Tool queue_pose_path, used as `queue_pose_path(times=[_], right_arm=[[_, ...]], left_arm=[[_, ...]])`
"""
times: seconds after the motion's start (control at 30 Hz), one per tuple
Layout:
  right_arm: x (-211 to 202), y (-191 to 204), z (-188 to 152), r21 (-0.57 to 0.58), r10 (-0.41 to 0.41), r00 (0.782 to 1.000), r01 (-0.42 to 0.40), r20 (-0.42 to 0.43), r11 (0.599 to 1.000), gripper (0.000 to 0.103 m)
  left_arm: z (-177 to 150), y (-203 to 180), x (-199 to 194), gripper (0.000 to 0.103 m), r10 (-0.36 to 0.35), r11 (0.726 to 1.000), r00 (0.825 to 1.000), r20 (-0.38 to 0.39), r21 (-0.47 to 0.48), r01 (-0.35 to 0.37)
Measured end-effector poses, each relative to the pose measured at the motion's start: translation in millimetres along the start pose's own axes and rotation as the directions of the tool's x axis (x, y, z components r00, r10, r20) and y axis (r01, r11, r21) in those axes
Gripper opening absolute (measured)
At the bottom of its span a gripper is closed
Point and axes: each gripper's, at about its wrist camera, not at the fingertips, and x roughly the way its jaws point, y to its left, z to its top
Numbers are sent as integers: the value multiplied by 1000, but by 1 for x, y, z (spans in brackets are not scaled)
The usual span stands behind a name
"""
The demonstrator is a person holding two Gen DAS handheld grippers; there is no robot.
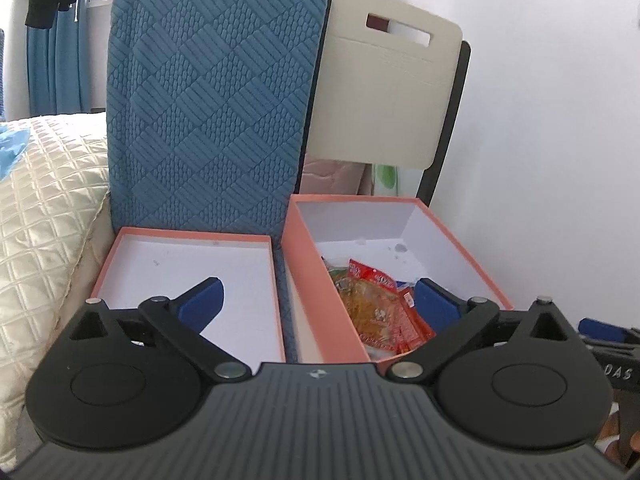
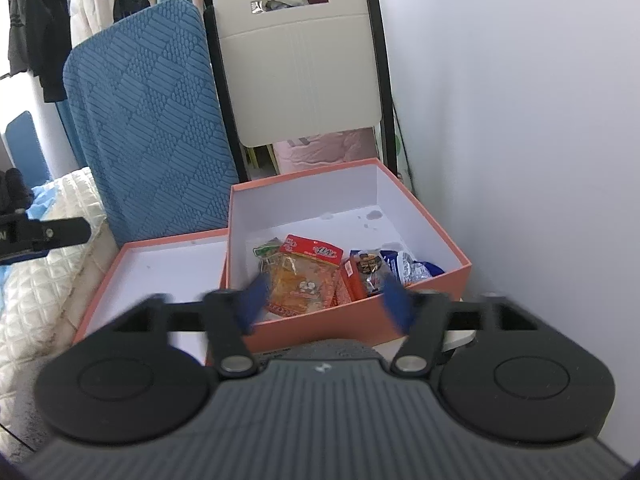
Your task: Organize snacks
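A deep orange box (image 1: 308,264) (image 2: 320,328) holds several snack packets: a red and orange one (image 1: 380,304) (image 2: 304,276), a dark one (image 2: 370,268) and a blue and white one (image 2: 412,270). Beside it on the left lies its shallow orange lid (image 1: 192,234) (image 2: 120,280), white inside and holding nothing. My left gripper (image 1: 320,300) is open and empty, its fingers spanning the gap between lid and box. My right gripper (image 2: 326,304) is open and empty just before the box's near wall; its fingers look blurred.
A blue patterned cushion (image 1: 216,100) (image 2: 152,132) stands upright behind the lid. A cream folding chair (image 1: 384,92) (image 2: 300,60) stands behind the box. A white wall (image 2: 520,140) runs along the right. A quilted bed (image 1: 44,208) lies to the left.
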Motion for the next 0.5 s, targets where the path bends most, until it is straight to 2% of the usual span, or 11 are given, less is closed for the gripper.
queue_pose_path(times=[0.03, 0.5], right_arm=[[0, -1, 0, 7, -3, 1000, 3, 11, 1000, 103], [4, -2, 0, 9, -21, 1000, 21, 0, 1000, 103]], left_arm=[[0, 0, 0, 103, 2, 1000, 1000, -1, -1, -2], [0, 4, 1, 103, 28, 999, 1000, -7, -24, -28]])
